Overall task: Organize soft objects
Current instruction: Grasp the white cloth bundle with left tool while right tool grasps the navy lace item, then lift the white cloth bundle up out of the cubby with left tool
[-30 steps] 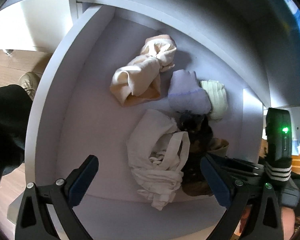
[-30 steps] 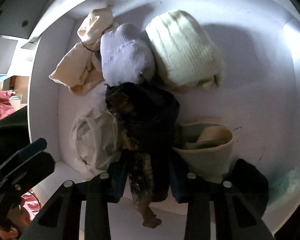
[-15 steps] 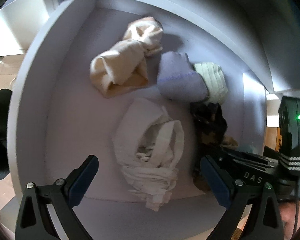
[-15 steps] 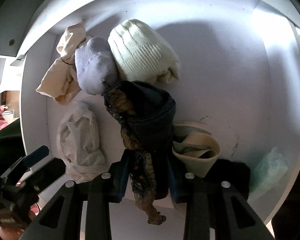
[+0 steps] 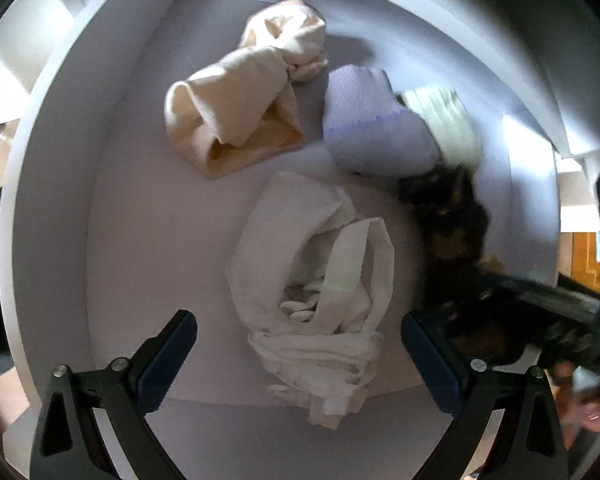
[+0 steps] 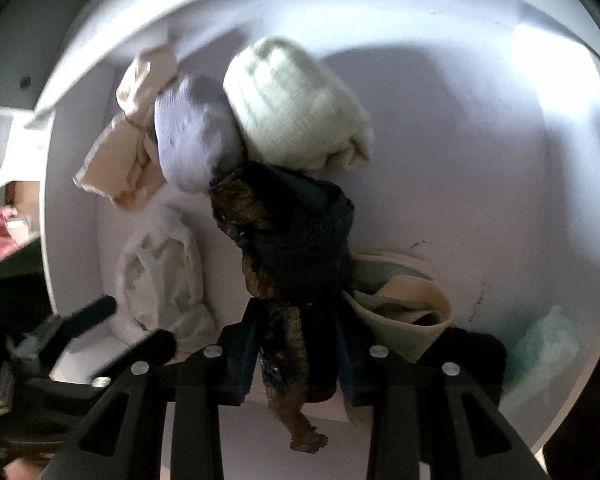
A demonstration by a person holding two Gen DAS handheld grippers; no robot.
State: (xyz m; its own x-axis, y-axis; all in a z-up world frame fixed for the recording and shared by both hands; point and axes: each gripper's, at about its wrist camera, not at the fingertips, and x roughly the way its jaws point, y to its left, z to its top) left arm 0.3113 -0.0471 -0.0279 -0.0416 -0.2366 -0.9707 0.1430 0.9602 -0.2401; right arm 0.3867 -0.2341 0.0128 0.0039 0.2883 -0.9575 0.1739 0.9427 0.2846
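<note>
Between the two blue pads of the right gripper (image 6: 298,344) hangs a dark navy and brown knitted cloth (image 6: 296,240); the jaws are closed tight on its lower part, and its top end touches the lavender sock roll (image 6: 194,136). Taking this dark cloth as landmark: the cream ribbed roll (image 6: 296,108) lies just behind it, a beige cup-shaped piece (image 6: 404,312) just to its right, and a crumpled white cloth (image 6: 160,276) to its left. Right of it the white shelf floor (image 6: 500,200) is bare up to the side wall.

The left gripper (image 5: 300,356) points into the same shelf with its jaws wide apart and holding nothing; the white cloth (image 5: 320,280) lies between them. Behind this lies a cream cloth bundle (image 5: 244,96). No writing is readable.
</note>
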